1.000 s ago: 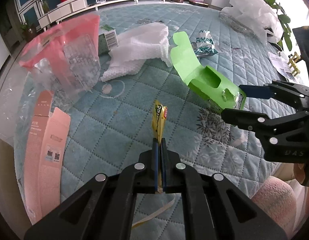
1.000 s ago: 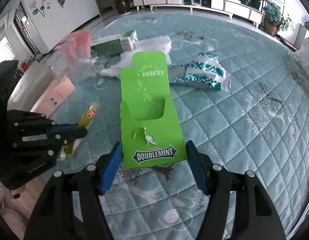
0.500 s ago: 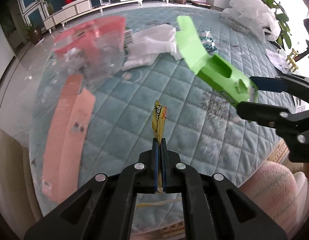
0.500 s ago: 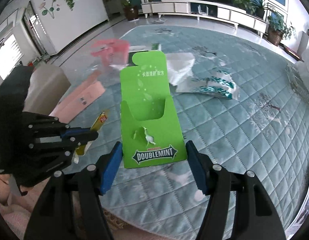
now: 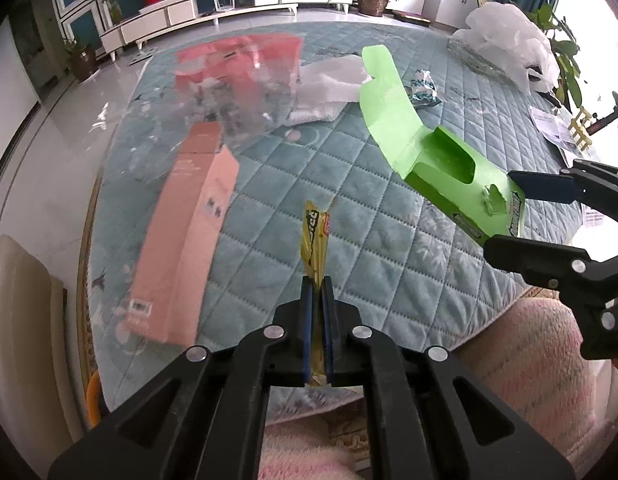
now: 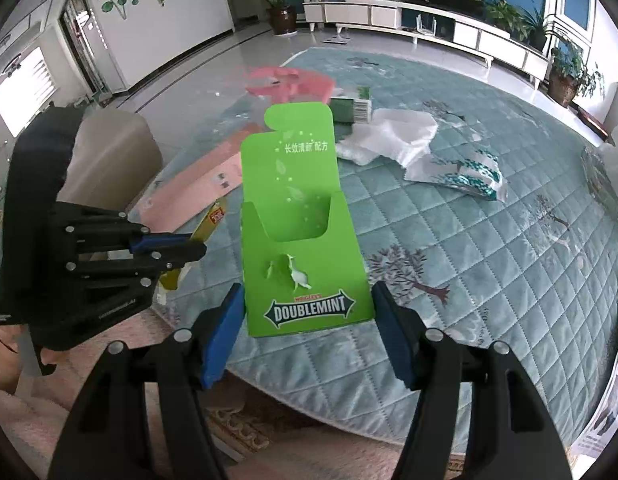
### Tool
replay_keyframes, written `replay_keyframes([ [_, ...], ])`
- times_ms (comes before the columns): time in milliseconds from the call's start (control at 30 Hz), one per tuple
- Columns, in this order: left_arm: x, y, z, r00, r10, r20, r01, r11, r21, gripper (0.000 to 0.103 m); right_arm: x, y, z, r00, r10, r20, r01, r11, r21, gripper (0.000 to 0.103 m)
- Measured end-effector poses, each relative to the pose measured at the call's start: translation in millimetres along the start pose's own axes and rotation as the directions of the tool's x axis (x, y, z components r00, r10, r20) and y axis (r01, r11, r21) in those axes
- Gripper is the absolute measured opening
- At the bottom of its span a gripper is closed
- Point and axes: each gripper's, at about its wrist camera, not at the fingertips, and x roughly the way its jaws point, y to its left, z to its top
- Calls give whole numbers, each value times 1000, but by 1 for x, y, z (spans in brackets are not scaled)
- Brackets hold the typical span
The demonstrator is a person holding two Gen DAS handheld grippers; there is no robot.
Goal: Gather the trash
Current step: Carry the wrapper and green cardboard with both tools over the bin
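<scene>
The left tool [image 5: 317, 292] is clamped on a yellow wrapper [image 5: 315, 236], and the right tool [image 6: 309, 320] grips a green gum box [image 6: 301, 220] by its side edges. Both are held above the near edge of the quilted teal worktop [image 6: 469, 240], where a pink carton [image 5: 185, 240], white bag [image 6: 393, 136] and clear packaging [image 5: 241, 80] lie farther in with bare quilt between.

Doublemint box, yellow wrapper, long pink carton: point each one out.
Doublemint box [image 6: 305, 240], right wrist view, on its green front panel.
Yellow wrapper [image 5: 315, 236], left wrist view, on its printed upper part.
Long pink carton [image 5: 185, 240], left wrist view, on its flat middle.
</scene>
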Motion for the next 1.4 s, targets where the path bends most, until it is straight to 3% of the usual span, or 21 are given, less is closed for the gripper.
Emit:
replay_keyframes([
  [400, -34, 37, -25, 999, 16, 34, -14, 999, -47, 8, -6, 67, 9, 1000, 20, 11, -19, 995, -96, 64],
  [700, -58, 88, -61, 998, 47, 52, -40, 990, -135, 8, 1, 129, 21, 998, 60, 1, -59, 981, -185, 64],
  [1100, -84, 162, -118, 992, 113, 52, -97, 965, -245, 8, 23, 231, 36, 990, 137, -21, -137, 943, -303, 64],
  [1400, -97, 218, -155, 987, 159, 37, -137, 930, -341, 8, 48, 294, 44, 981, 180, -76, -196, 902, -385, 64],
])
